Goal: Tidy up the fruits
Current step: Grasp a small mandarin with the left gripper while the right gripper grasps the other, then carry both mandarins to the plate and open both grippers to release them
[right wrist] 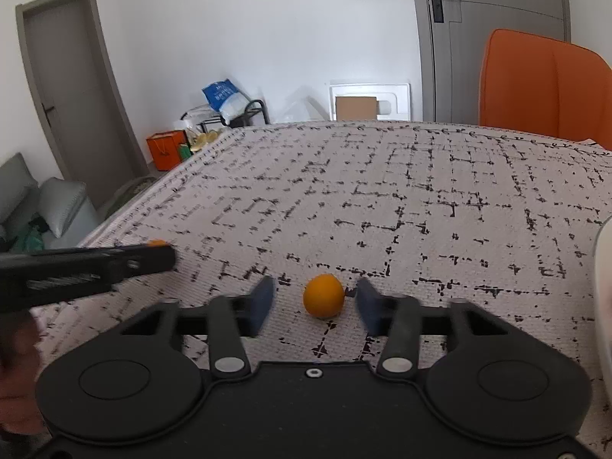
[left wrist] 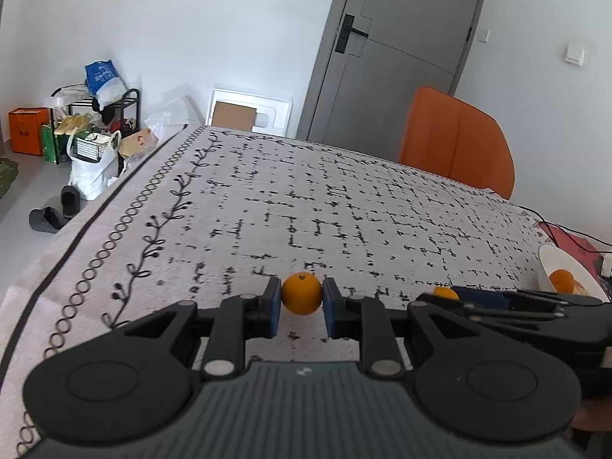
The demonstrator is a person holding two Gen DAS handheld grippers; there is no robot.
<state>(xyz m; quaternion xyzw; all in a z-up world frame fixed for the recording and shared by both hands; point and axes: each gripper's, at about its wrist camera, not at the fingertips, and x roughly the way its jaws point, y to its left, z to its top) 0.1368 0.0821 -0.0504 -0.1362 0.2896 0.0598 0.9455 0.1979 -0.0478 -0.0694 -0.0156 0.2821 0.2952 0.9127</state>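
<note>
In the left wrist view my left gripper [left wrist: 302, 293] is shut on a small orange [left wrist: 301, 292], its blue pads touching both sides, just above the patterned tablecloth [left wrist: 267, 199]. In the right wrist view my right gripper [right wrist: 315, 298] is open around a second orange [right wrist: 323, 295] that lies on the cloth between the pads, touching neither. A white bowl [left wrist: 550, 260] at the right edge holds another orange [left wrist: 561, 280]. The right gripper also shows from the side in the left wrist view [left wrist: 478, 298], with its orange [left wrist: 445, 292] partly hidden. The left gripper shows at the left of the right wrist view [right wrist: 153, 256].
An orange chair [left wrist: 455, 141] stands behind the table's far edge. A red item with black cables [left wrist: 570, 241] lies by the bowl. The bowl's rim [right wrist: 600, 267] is close on the right. Clutter, bags and a rack [left wrist: 91, 130] stand on the floor beyond the table's left edge.
</note>
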